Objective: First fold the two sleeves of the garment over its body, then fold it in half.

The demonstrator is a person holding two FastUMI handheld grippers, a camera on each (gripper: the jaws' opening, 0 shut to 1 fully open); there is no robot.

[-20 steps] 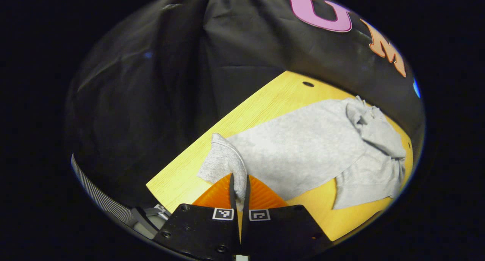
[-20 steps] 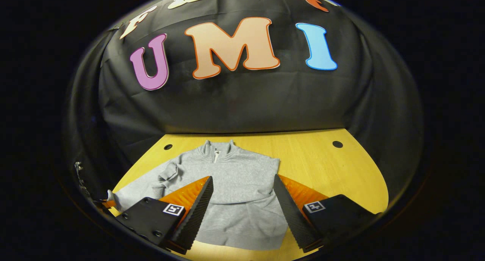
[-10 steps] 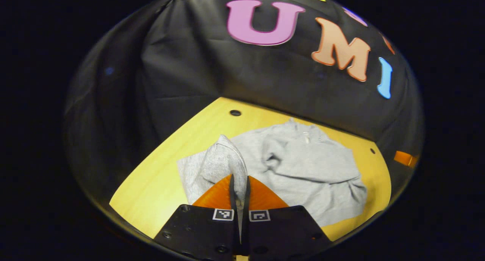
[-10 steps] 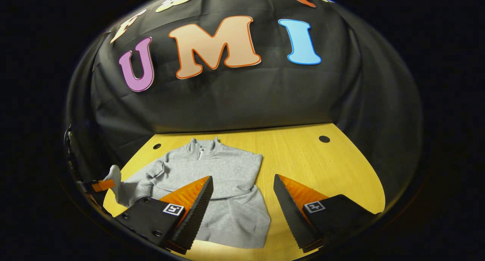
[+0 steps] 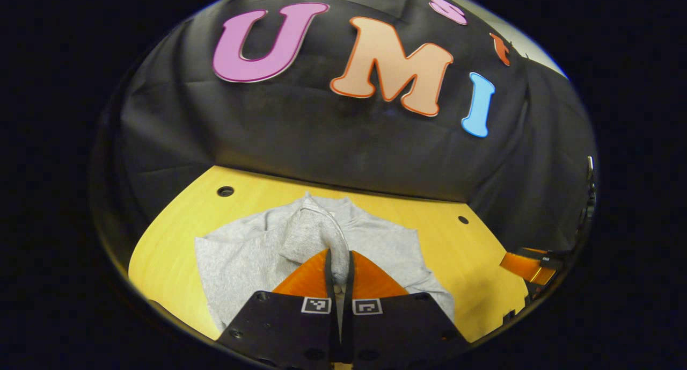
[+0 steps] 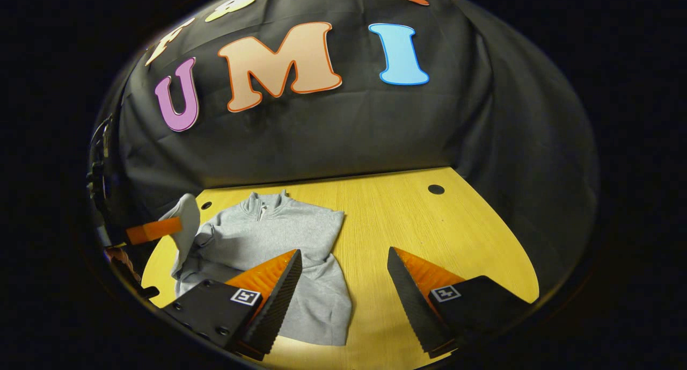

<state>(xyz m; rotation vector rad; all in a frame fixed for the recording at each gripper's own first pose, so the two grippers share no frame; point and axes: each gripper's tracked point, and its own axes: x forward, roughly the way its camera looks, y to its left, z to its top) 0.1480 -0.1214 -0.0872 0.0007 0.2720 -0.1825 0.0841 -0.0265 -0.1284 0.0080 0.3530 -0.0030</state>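
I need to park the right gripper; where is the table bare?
Bare wood lies between the sweatshirt edge and the table right rim, up to the far hole. Left of that it's crowded: left gripper lifts a sleeve.

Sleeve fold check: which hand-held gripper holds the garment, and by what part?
The left hand-held gripper pinches the grey garment by its sleeve end; the right is open, holding nothing.

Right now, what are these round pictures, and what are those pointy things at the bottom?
A person holds a pair of tongs in each hand, and each has a small camera looking along its two fingers. On the yellow table lies a grey jumper. In the left gripper view, the left tongs pinch a sleeve, lifted above the jumper's body. In the right gripper view, the right tongs are wide open, holding nothing, and you can see the left tongs at the left edge.
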